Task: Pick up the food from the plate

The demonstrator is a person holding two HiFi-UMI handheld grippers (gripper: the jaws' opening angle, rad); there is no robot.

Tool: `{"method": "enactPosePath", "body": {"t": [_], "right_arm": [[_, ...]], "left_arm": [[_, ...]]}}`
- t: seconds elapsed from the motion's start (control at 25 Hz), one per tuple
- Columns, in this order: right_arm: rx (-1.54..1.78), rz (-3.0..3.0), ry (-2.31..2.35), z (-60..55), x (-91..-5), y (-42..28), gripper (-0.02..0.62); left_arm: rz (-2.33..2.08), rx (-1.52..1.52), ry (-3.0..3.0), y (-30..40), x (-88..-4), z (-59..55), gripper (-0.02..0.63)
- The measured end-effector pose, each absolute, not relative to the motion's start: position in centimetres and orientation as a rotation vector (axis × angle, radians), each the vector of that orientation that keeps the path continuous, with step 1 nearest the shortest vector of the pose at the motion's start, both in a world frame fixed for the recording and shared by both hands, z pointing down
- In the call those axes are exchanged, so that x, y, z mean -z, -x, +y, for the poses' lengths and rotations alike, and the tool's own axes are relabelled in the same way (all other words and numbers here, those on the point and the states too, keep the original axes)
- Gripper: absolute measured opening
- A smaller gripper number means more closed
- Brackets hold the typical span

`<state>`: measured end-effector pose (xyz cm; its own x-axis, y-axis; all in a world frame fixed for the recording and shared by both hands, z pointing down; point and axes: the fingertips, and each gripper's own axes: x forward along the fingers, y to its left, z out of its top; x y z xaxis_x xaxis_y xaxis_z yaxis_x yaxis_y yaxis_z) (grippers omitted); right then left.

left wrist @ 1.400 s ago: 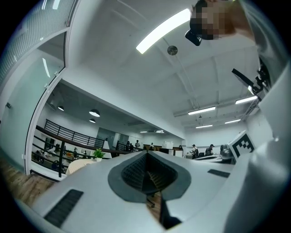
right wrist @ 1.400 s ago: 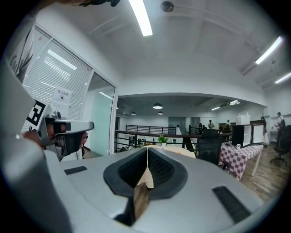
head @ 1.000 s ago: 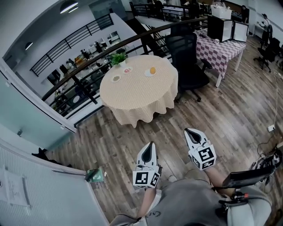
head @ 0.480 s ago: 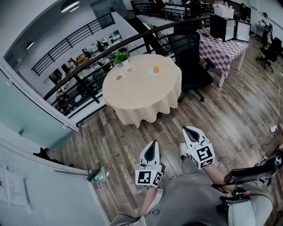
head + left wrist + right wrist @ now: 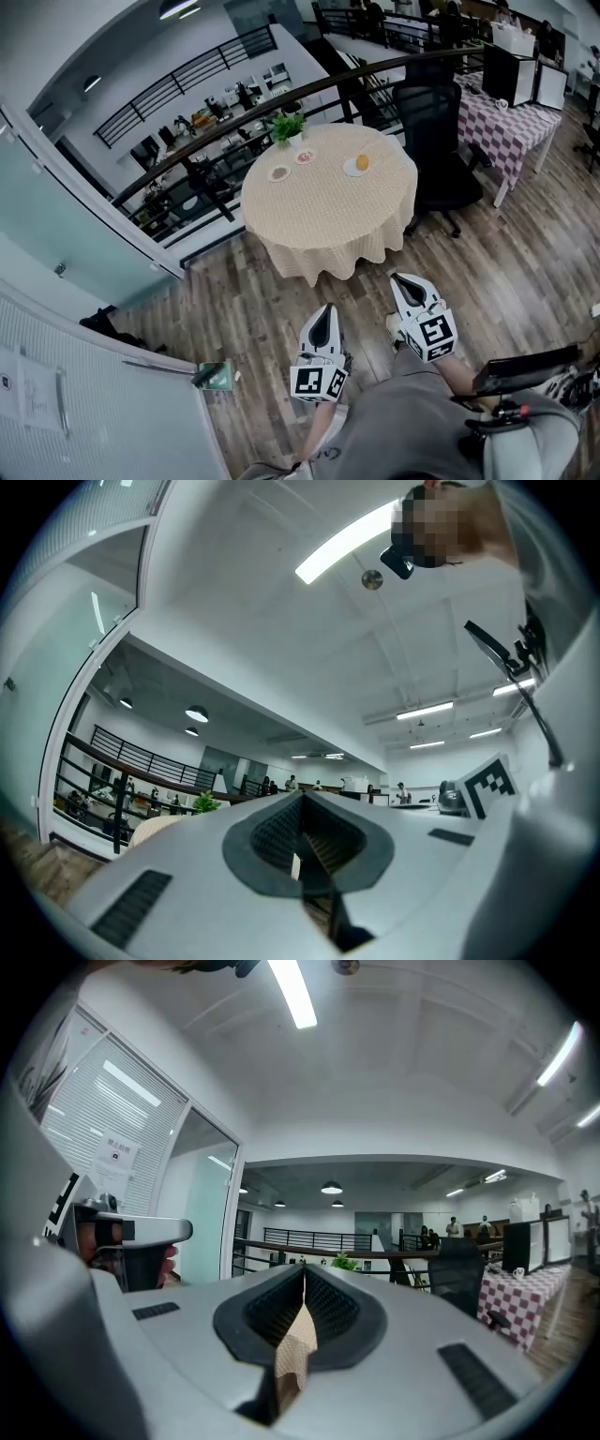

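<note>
changed: the round table with beige checked cloth [image 5: 323,225] sits further right and a bit larger in the head view than a second ago. I read that as the person walking toward it.
left gripper [image 5: 323,314]: held low near the body, as before. Jaws together, nothing between them.
right gripper [image 5: 405,283]: also low. Jaws closed and empty. The beige sliver in its gap is the tablecloth far behind, not a held thing.
food: the orange-yellow rounded food [image 5: 362,162] is on a small white plate [image 5: 351,170] at the far right of the tabletop. It is untouched and well apart from both grippers.
other: two more small plates [image 5: 278,173] and a green potted plant [image 5: 288,126] are at the far edge. A black office chair [image 5: 439,141] stands just beside the table on the right.
meaning: this looks like the approach phase, with no reach started yet. The gap has to close, and a jaw has to open before any grasp.
risk: the chair may crowd access on the food's side.
</note>
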<state>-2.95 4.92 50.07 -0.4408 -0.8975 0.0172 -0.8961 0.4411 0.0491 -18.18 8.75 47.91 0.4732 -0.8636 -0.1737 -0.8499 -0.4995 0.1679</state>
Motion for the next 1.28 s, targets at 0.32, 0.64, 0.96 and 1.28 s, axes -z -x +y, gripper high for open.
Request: {"method": "enactPosePath", "body": {"t": [0.32,0.64,0.96,1.28], "right_arm": [[0.081,-2.686,-1.545,-5.3,-49.8,3.1,0.015],[0.039,-2.733,-1.428,-15.1,-50.4,1.9,0.015],[0.003,-2.787,-1.341,-24.8,-49.8,-0.2,0.015],[-0.028,-2.852,-1.275,-30.7,-49.0,-1.8,0.015]], "left_arm": [[-1.637,0.374,-2.603,17.8,-47.7,-0.8,0.009],[-1.707,0.349,-2.536,15.7,-48.3,-10.0,0.009],[-1.803,0.355,-2.475,14.3,-47.1,-19.9,0.009],[-1.93,0.354,-2.395,14.8,-45.5,-26.4,0.009]]}}
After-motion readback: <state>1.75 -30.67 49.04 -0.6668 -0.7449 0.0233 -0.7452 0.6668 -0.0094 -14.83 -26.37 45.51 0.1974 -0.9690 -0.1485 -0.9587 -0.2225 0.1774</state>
